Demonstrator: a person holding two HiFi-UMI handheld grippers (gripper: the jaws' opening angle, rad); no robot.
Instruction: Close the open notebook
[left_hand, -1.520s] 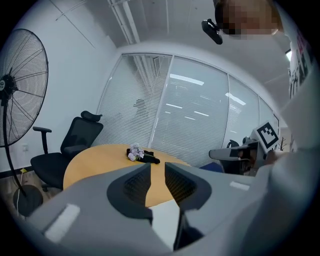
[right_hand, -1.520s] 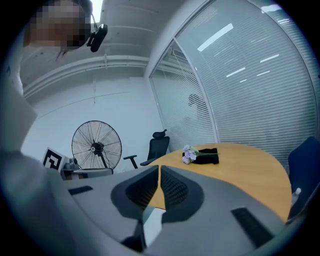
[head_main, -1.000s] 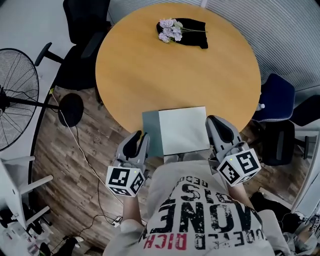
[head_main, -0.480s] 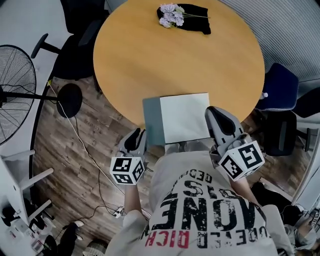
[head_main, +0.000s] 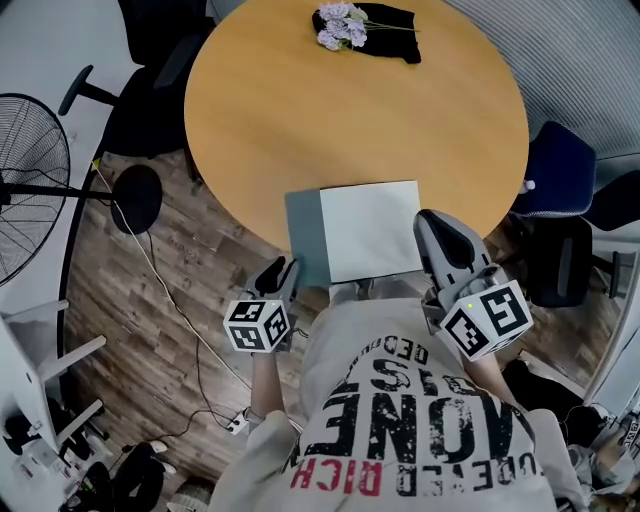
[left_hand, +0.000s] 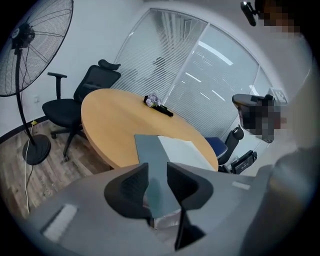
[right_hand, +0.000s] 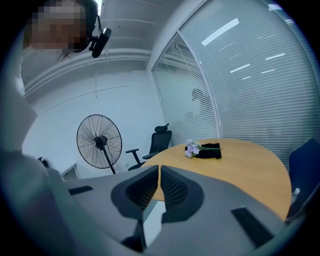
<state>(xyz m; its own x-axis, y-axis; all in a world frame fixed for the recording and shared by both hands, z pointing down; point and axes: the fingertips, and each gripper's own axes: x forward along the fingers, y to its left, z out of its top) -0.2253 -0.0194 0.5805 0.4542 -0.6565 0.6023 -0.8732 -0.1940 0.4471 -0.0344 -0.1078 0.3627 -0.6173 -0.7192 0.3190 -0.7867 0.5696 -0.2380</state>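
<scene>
The open notebook lies at the near edge of the round wooden table (head_main: 300, 120), its grey cover (head_main: 304, 240) spread to the left and a white page (head_main: 370, 230) to the right. My left gripper (head_main: 281, 270) hangs below and just off the table's rim, left of the cover. Its jaws have just been opening and are open, with nothing between them; in the left gripper view the left gripper (left_hand: 157, 172) points up along the cover (left_hand: 149, 150). My right gripper (head_main: 433, 222) stays at the page's right edge, shut and empty, and the right gripper (right_hand: 159, 172) looks across the table.
A purple flower bunch on black cloth (head_main: 362, 30) lies at the table's far side. A standing fan (head_main: 30, 190) with a round base (head_main: 138, 198) is on the left floor. Office chairs stand at the far left (head_main: 150, 60) and right (head_main: 555, 190). A cable (head_main: 175, 320) runs over the floor.
The left gripper has dropped lower beside the table's near edge, tilted further down, and its jaws stand wider apart. The right gripper and the notebook have stayed put.
</scene>
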